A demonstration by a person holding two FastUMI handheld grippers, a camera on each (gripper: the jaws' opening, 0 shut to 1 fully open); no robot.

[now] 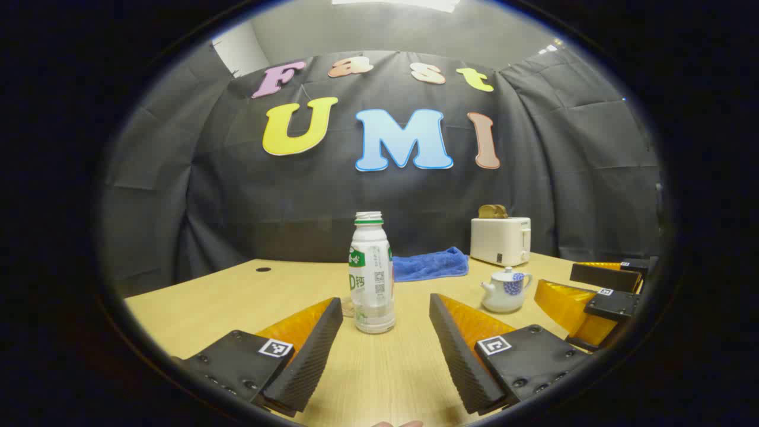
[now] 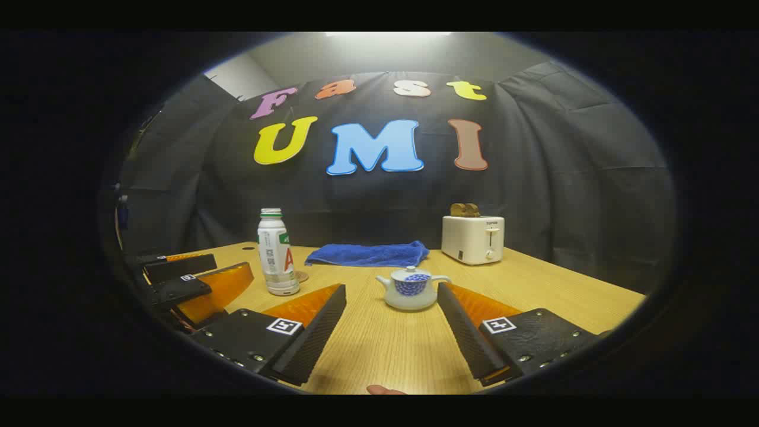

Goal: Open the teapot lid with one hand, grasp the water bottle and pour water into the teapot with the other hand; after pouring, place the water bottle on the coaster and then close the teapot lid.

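Wooden worktop [image 1: 195,308] carries everything. Both grippers, left [image 1: 385,350] and right [image 2: 391,332], have fingers spread wide, holding nothing. Uncapped water bottle [image 1: 372,273], label unreadable, stands ahead of the left; lidded teapot [image 2: 411,289] ahead of the right. Beyond lie a blue towel [image 2: 367,254] and toaster [image 2: 472,239].

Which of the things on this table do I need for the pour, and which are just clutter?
Needed: water bottle, uncapped; teapot, lid on; coaster beside the bottle; left gripper and right gripper, both open.

Clutter: blue towel; toaster holding bread.
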